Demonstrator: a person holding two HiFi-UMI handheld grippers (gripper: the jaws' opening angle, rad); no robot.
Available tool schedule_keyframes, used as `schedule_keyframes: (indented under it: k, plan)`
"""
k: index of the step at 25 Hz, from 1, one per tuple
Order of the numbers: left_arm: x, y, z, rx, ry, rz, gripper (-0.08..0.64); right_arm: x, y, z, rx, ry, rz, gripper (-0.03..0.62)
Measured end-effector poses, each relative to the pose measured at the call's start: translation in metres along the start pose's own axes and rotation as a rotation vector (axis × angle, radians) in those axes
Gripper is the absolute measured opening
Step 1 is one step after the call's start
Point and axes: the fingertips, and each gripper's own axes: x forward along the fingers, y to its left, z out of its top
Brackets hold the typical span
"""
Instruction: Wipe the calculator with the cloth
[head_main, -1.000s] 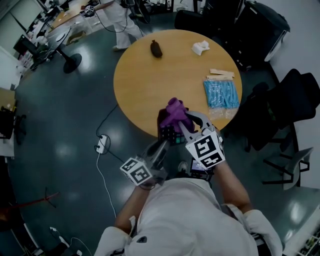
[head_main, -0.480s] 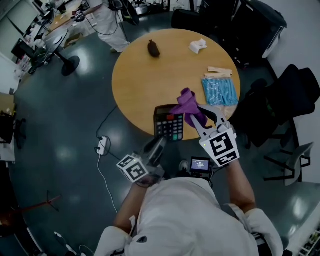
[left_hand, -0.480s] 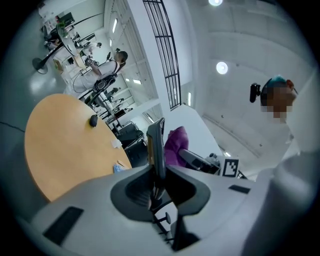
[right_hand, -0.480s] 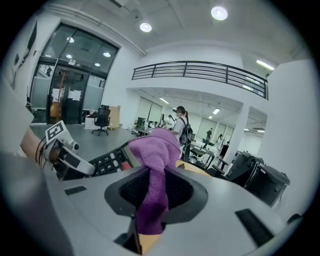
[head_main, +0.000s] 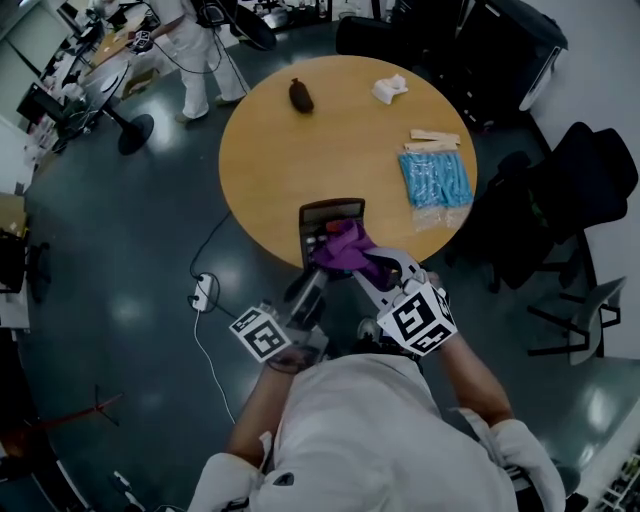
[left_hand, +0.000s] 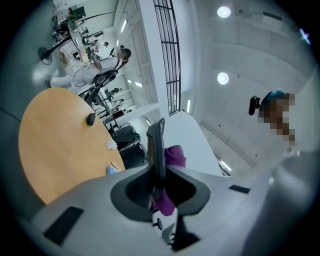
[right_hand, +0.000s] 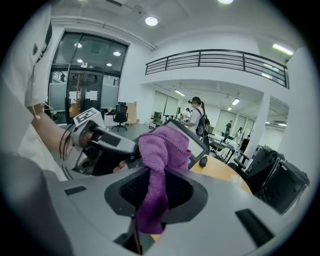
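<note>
The black calculator (head_main: 328, 218) hangs over the near edge of the round table, with my left gripper (head_main: 306, 288) shut on its near end. In the left gripper view it stands edge-on (left_hand: 158, 145) between the jaws. My right gripper (head_main: 372, 264) is shut on the purple cloth (head_main: 345, 248), which lies bunched on the calculator's keys. The right gripper view has the cloth (right_hand: 159, 155) hanging from the jaws against the calculator's face (right_hand: 196, 141), with the left gripper (right_hand: 102, 142) behind it. The keys under the cloth are hidden.
The round wooden table (head_main: 290, 150) carries a dark object (head_main: 299, 95), a white crumpled thing (head_main: 390, 88), wooden sticks (head_main: 432, 140) and a blue packet (head_main: 437, 182). Black chairs (head_main: 560, 200) stand at the right. A person (head_main: 190, 40) stands at the far left; a power strip (head_main: 203, 292) lies on the floor.
The right gripper swung the cloth off to the calculator's right side, then back left onto the keys. The left gripper kept hold of the calculator and hardly moved.
</note>
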Motion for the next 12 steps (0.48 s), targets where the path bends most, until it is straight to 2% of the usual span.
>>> schedule_keyframes:
  k: [3, 5, 8, 12]
  plan:
    - [0.0, 0.0, 0.005, 0.036, 0.008, 0.012, 0.064, -0.002, 0.019, -0.014, 0.013, 0.025, 0.052, 0.084]
    - [-0.001, 0.001, 0.008, 0.112, 0.019, 0.039, 0.064, -0.002, 0.029, -0.024, 0.012, 0.05, 0.081, 0.084]
    - [-0.002, 0.006, 0.01, 0.341, 0.045, 0.135, 0.064, -0.005, 0.032, -0.037, 0.049, 0.064, 0.088, 0.084]
    - [-0.003, 0.016, 0.007, 0.627, 0.123, 0.274, 0.063, -0.024, 0.008, -0.027, 0.134, 0.003, 0.004, 0.084]
